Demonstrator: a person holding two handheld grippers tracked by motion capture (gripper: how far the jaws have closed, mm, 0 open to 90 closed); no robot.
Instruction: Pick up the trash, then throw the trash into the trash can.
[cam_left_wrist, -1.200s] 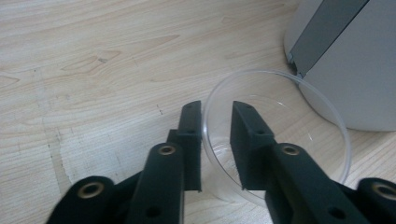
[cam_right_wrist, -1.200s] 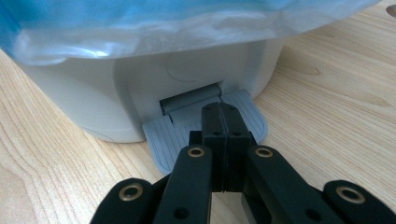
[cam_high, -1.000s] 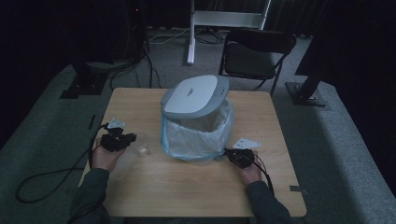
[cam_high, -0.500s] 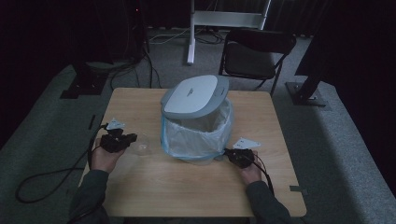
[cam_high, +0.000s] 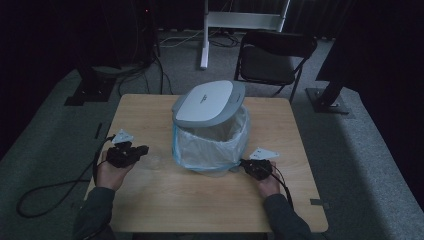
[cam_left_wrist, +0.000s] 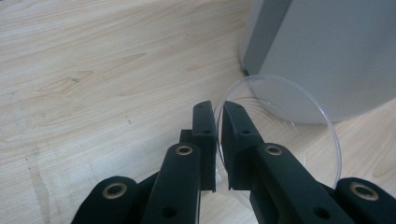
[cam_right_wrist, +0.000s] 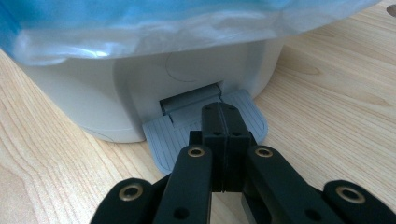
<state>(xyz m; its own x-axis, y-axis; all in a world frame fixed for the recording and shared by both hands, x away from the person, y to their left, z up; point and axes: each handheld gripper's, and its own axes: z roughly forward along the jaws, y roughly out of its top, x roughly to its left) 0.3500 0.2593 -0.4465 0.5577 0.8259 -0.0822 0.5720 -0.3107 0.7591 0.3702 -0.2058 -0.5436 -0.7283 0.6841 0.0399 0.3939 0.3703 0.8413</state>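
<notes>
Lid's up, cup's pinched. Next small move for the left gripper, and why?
Probably lift the clear plastic cup and carry it toward the bin opening. The left gripper is shut on the cup's rim beside the bin's wall, while the right gripper, jaws shut, presses the pedal, and the lid stands raised.

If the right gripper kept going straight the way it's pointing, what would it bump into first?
The right gripper, jaws shut, sits over the grey foot pedal of the lidded bin. Going straight on, it would probably meet the pedal's hinge and the bin's base wall right behind it.
</notes>
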